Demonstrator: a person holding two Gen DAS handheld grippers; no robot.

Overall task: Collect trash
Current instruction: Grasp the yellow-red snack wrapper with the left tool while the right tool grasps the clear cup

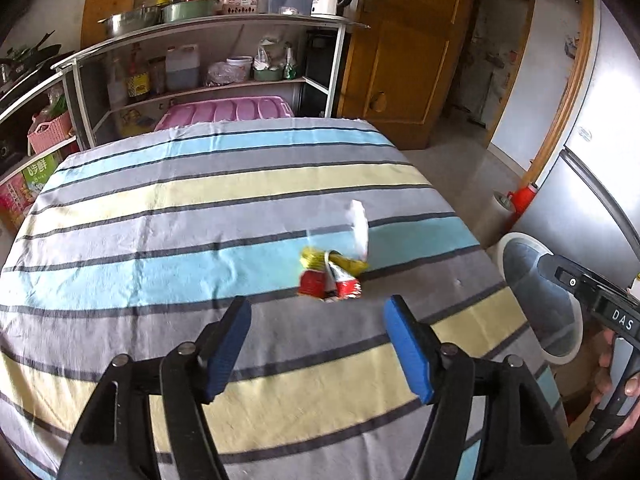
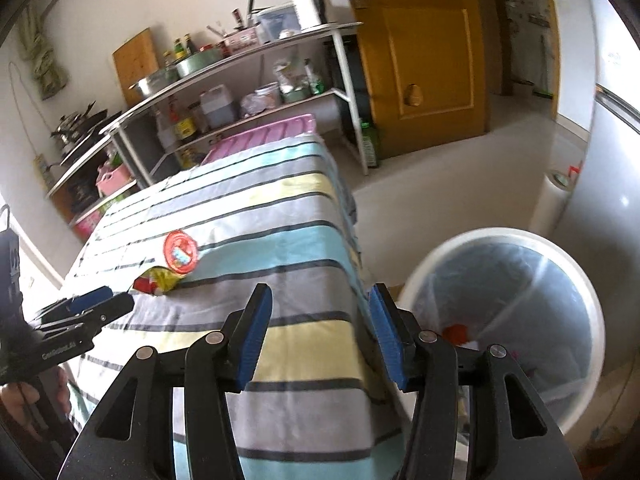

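A table (image 1: 160,208) covered by a striped cloth (image 1: 120,280) in grey, blue and pale yellow bands carries the items. A crumpled red-and-yellow wrapper (image 1: 330,276) lies on the cloth toward the right edge, with a white paper piece (image 1: 360,226) standing against it. From the right wrist view, a round red-rimmed lid (image 2: 181,251) sits touching the wrapper (image 2: 158,280).
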